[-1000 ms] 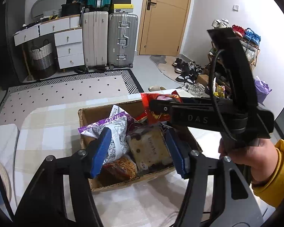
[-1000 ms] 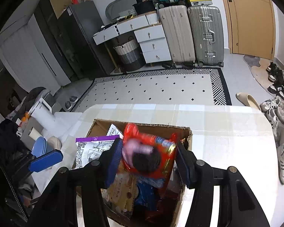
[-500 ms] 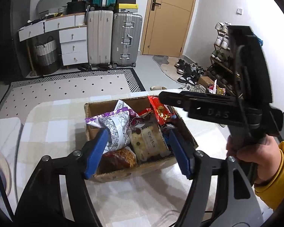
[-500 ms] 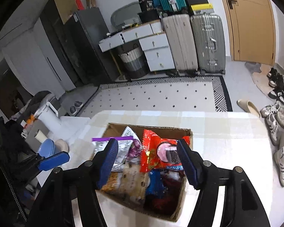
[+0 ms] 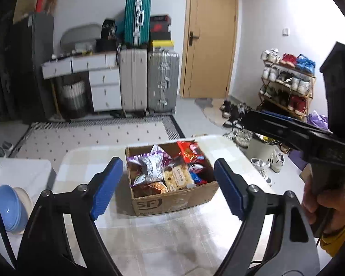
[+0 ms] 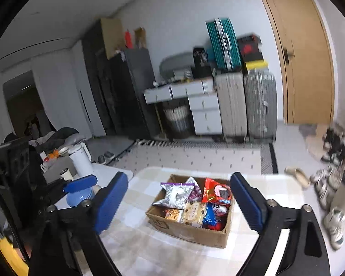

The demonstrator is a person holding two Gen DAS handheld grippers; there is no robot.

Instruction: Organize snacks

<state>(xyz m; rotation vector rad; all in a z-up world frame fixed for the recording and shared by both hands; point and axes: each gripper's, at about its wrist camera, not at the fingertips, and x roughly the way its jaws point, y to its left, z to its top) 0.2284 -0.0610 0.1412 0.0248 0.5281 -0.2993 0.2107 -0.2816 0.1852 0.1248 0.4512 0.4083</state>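
Note:
A brown cardboard box (image 5: pixel 170 200) stands on the pale checked table (image 5: pixel 172 241), filled with snack packets. Inside lie a purple-and-silver bag (image 5: pixel 149 163), a red packet (image 5: pixel 191 154) and a cream biscuit packet (image 5: pixel 178 179). My left gripper (image 5: pixel 168 161) hovers short of the box and above it; its jaws are opening with nothing between them. My right gripper (image 6: pixel 179 176) also hangs back from the box (image 6: pixel 191 232), its jaws opening wide and empty. The red packet (image 6: pixel 216 193) rests at the box's far right. A hand (image 5: pixel 326 204) holds the right gripper's black body.
Blue bowls (image 5: pixel 9 207) and a white kettle (image 6: pixel 80 158) stand on a low surface left of the table. Suitcases (image 5: pixel 163 82), a drawer unit and a door line the far wall. A shoe rack (image 5: pixel 287 80) and loose shoes sit right of the table.
The right gripper let go of the red packet, which now lies in the box. Both grippers drew back and up from the box, and their jaws spread wider.

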